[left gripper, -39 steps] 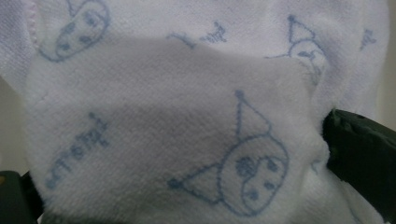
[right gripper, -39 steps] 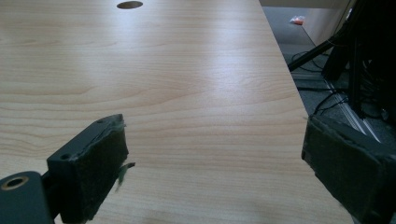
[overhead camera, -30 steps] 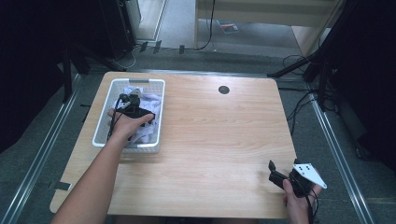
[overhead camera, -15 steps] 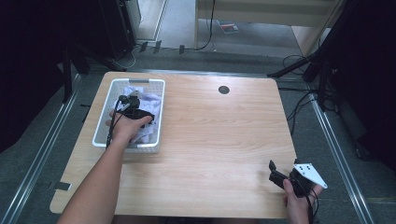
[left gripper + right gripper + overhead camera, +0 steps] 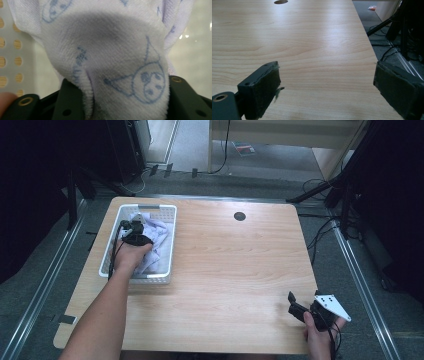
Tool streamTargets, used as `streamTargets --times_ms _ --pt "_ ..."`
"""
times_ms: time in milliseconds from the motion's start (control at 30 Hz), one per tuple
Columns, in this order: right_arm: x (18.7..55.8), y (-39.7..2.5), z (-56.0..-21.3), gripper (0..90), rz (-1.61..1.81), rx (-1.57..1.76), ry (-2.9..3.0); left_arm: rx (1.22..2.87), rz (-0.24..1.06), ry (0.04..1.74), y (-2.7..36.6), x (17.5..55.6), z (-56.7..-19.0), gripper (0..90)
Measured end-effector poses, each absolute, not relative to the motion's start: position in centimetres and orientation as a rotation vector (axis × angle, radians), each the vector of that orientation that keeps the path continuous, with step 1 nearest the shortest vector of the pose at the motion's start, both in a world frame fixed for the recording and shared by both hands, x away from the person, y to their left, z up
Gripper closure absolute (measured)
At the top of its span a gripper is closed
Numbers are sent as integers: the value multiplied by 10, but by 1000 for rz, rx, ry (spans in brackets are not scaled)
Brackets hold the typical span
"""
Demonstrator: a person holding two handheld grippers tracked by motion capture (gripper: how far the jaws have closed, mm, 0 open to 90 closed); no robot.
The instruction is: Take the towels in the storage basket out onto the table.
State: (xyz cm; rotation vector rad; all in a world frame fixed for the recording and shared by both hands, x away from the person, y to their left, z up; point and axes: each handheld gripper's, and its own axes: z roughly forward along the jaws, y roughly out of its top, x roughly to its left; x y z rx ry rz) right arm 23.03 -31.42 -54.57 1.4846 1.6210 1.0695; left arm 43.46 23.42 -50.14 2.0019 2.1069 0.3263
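Left gripper (image 5: 132,231) is down in the white basket (image 5: 168,240) at the counter's (image 5: 235,270) far left, its fingers clamped on a pale lilac cloth (image 5: 107,62) printed with blue cartoon figures, fabric bunched up between them. Right gripper (image 5: 299,309) sits at the near right corner, just over bare wood, fingers (image 5: 262,90) wide apart, holding nothing.

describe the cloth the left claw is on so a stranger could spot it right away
On the wooden table, look to the far left for the white perforated basket. Inside it lies a pale lilac cloth, with the left claw down in it and a fold bunched between its jaws. Its faint blue line drawings of a round cartoon face set it apart from the plain white basket walls.
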Motion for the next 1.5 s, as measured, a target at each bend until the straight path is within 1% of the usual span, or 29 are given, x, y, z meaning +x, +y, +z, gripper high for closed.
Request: streamTargets --times_ms 133,233,267,367,600,900,1300,1500 --pt "230 -314 -546 72 1069 1485 1620 2007 315 2116 235 437 -500 605" --pt "230 -315 -546 72 1071 1483 1618 2072 304 2111 232 441 -497 623" --pt "230 -315 -546 72 1073 1489 1615 2106 280 2098 232 442 -495 625" --pt "230 -316 -546 72 1084 1499 1609 2084 210 2104 238 445 -486 625" --pt "230 -316 -546 72 1086 1500 1608 2030 176 2088 238 445 -453 622" --pt "229 -317 -546 72 1092 1508 1607 2023 181 2054 231 441 -414 619" --pt "229 -318 -546 72 1107 1517 1600 1998 272 2017 228 430 -349 616" --pt "229 -320 -546 72 1121 1522 1601 1980 301 1996 226 424 -326 614"
